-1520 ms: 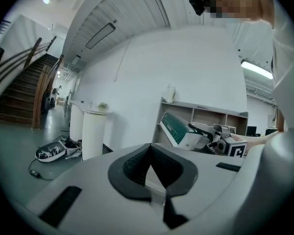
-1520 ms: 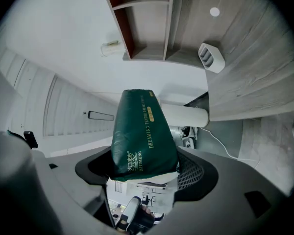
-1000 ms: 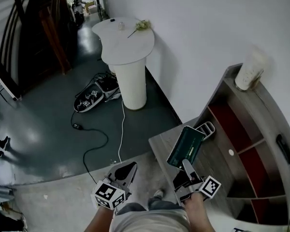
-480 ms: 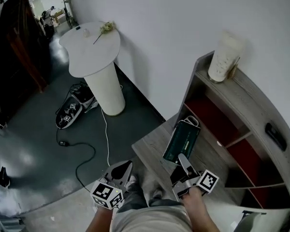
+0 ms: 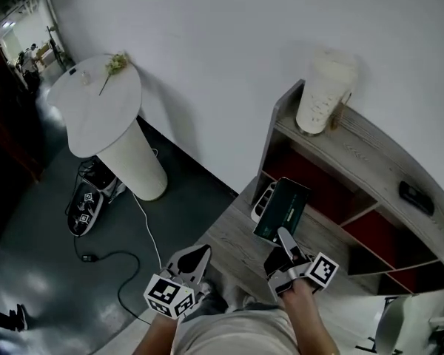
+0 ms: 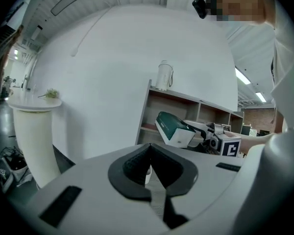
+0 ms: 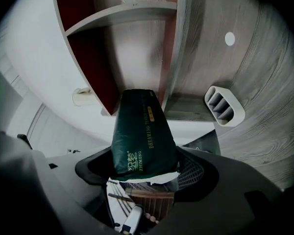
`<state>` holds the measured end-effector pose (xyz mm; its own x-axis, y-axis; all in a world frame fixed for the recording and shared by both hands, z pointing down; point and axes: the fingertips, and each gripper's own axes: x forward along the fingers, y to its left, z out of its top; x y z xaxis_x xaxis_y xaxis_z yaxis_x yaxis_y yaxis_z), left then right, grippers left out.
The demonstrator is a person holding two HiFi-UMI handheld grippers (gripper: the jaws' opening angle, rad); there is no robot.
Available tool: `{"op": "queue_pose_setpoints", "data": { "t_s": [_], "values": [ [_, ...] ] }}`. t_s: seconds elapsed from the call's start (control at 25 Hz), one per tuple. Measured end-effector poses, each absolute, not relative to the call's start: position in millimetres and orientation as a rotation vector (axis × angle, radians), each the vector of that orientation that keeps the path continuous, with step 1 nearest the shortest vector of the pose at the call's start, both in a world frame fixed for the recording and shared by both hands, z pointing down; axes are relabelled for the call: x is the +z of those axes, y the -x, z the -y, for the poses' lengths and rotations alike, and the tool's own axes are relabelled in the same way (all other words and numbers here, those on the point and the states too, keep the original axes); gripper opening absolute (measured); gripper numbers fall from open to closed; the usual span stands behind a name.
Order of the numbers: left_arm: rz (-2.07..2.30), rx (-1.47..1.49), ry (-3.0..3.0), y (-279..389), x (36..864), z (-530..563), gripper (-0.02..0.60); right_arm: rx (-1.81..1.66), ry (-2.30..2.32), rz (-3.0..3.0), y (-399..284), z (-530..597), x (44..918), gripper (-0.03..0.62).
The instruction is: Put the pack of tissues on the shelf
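Observation:
A dark green pack of tissues (image 5: 283, 210) stands up from my right gripper (image 5: 287, 244), which is shut on its lower end. In the right gripper view the pack (image 7: 142, 136) points at the grey wooden shelf (image 7: 137, 43) with its red-backed compartments, still short of them. In the head view the pack hangs over the shelf's (image 5: 370, 168) low front board, before the left red compartment. My left gripper (image 5: 189, 260) sits low at the left, away from the shelf. Its jaws are shut on nothing (image 6: 149, 153). From the left gripper view the pack (image 6: 174, 129) shows side-on.
A white jug (image 5: 322, 95) and a small black object (image 5: 414, 197) rest on the shelf top. A white ribbed holder (image 7: 224, 105) lies on the low board beside the pack. A white pedestal table (image 5: 103, 102) stands at the left, with cables and a device (image 5: 85, 209) on the floor.
The view has swung right, so the shelf now sits nearer the middle. My right gripper has carried the pack a little closer to the red compartment. The left gripper stays low.

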<state>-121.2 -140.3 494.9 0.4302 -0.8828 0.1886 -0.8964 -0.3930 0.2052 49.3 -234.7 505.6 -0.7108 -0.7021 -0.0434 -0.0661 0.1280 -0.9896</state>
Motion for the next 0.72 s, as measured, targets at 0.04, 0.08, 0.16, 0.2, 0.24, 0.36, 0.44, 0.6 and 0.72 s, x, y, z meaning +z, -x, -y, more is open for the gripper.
{"op": "queue_pose_setpoints", "data": {
  "t_s": [0.04, 0.08, 0.16, 0.2, 0.24, 0.36, 0.44, 0.6, 0.72],
  "values": [
    [1.525, 0.074, -2.425, 123, 494, 146, 0.015, -1.617, 0.747, -1.889, -47, 240, 504, 0.393],
    [1.510, 0.077, -2.437, 125, 493, 153, 0.015, -1.610, 0.758, -1.879, -45, 246, 503, 0.393],
    [1.483, 0.077, -2.454, 128, 492, 164, 0.015, -1.602, 0.787, -1.859, -42, 256, 502, 0.393],
    [1.472, 0.077, -2.460, 129, 491, 169, 0.014, -1.601, 0.801, -1.848, -40, 262, 502, 0.393],
    [1.462, 0.077, -2.465, 131, 491, 173, 0.015, -1.600, 0.810, -1.836, -38, 267, 502, 0.393],
    [1.441, 0.072, -2.472, 138, 490, 185, 0.015, -1.593, 0.821, -1.803, -33, 282, 499, 0.393],
    [1.435, 0.066, -2.471, 142, 489, 193, 0.015, -1.592, 0.831, -1.774, -31, 293, 498, 0.393],
    [1.429, 0.056, -2.472, 148, 490, 204, 0.015, -1.611, 0.842, -1.708, -26, 311, 503, 0.393],
    [1.431, 0.051, -2.470, 151, 489, 210, 0.015, -1.635, 0.841, -1.655, -21, 321, 507, 0.393]
  ]
}}
